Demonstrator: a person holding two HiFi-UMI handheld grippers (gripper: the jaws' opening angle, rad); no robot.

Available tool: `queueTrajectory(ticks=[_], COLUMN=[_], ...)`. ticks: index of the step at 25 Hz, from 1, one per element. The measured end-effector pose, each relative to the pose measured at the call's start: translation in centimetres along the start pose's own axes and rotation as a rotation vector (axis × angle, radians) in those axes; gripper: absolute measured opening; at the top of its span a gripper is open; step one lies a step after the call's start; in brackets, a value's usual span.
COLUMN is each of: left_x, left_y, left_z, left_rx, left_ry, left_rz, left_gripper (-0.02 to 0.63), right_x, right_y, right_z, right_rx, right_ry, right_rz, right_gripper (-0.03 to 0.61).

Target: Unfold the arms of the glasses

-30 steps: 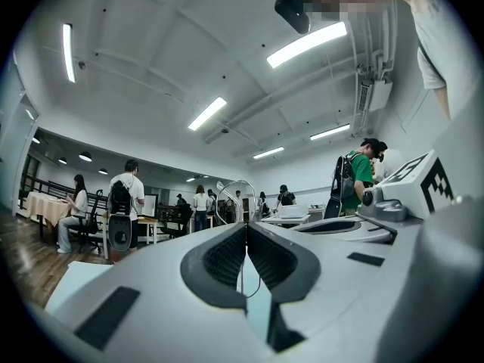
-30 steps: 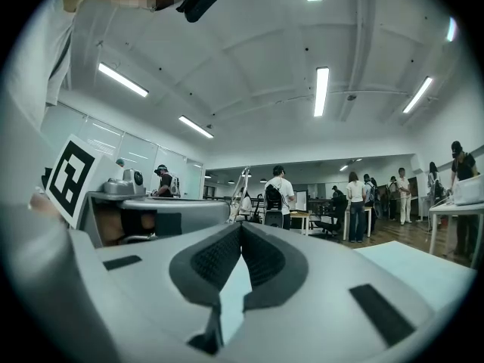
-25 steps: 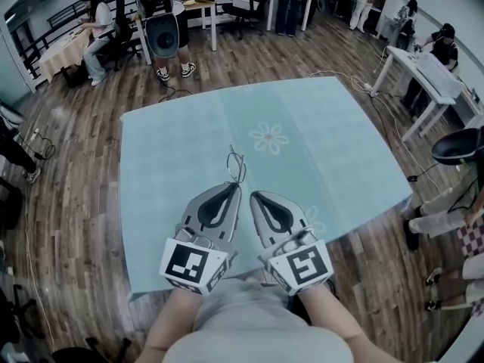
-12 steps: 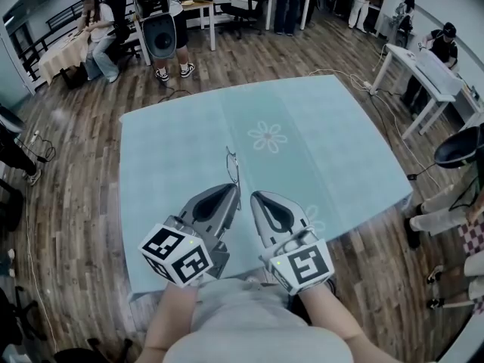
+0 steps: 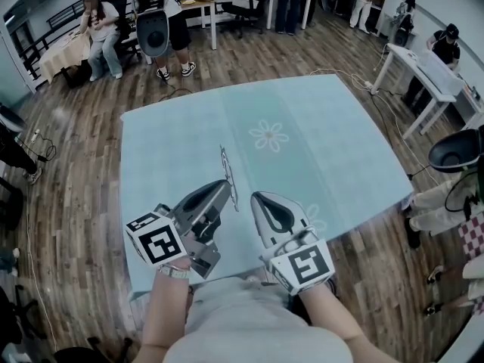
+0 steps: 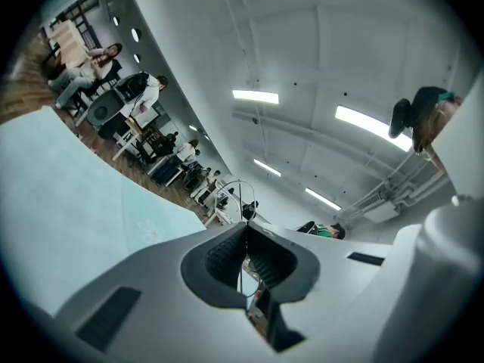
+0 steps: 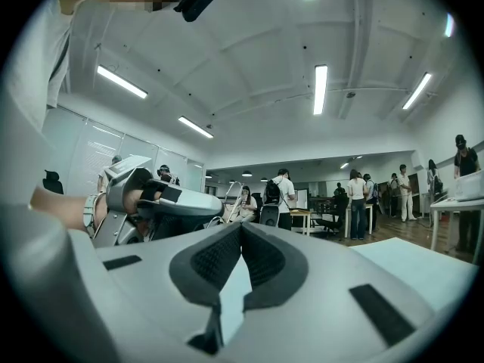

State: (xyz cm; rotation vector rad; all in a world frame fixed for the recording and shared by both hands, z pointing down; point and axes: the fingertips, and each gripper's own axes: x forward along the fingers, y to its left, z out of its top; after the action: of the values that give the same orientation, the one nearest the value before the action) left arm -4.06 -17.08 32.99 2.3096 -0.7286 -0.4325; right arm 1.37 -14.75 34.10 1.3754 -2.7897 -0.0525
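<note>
**Item:** glasses point(image 5: 225, 166), thin wire frame. They are raised above the pale blue worktop point(image 5: 325, 150) and seen nearly edge-on from the head view.

**Hold:** the left gripper point(image 5: 226, 185) is pinched on the wire, with a round rim standing out past its tips. The exact part clamped can't be made out.

**Other gripper:** the right gripper point(image 5: 255, 197) sits just beside it, pressed together and empty.

**Handling (judged):** light, springy and easily bent. The hinges are probably the weak point, and the lenses would be slippery.

**Where to grasp (judged):** take one arm along its straight run, away from the hinge, and swing it out gently against the left gripper's hold.
</note>
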Motion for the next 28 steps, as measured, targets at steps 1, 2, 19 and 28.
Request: queueTrajectory(ticks=[1,2,19,28], left_x=[-0.1,-0.3,-0.6,-0.4], left_y=[0.1,0.2,0.9,2.6], left_z=[0.0,0.0,0.2,0.3], left_rx=[-0.034,-0.066,-0.442,-0.522], left_ry=[-0.002,-0.004,0.049,0.058], left_rz=[-0.011,-0.021,-0.096,-0.028], left_gripper=[0.012,0.012,0.012,0.012], right_x=[0.0,0.0,0.0,0.1], right_y=[0.1,0.2,1.1,2.0], right_z=[0.0,-0.1,-0.8,-1.3], right_rx=[0.0,0.001,0.0,-0.012], right_ry=[0.002,0.003,0.014,0.038], right_rz=[0.001,0.002,0.019,0.093], right_gripper=[0.009,0.009,0.009,0.109])
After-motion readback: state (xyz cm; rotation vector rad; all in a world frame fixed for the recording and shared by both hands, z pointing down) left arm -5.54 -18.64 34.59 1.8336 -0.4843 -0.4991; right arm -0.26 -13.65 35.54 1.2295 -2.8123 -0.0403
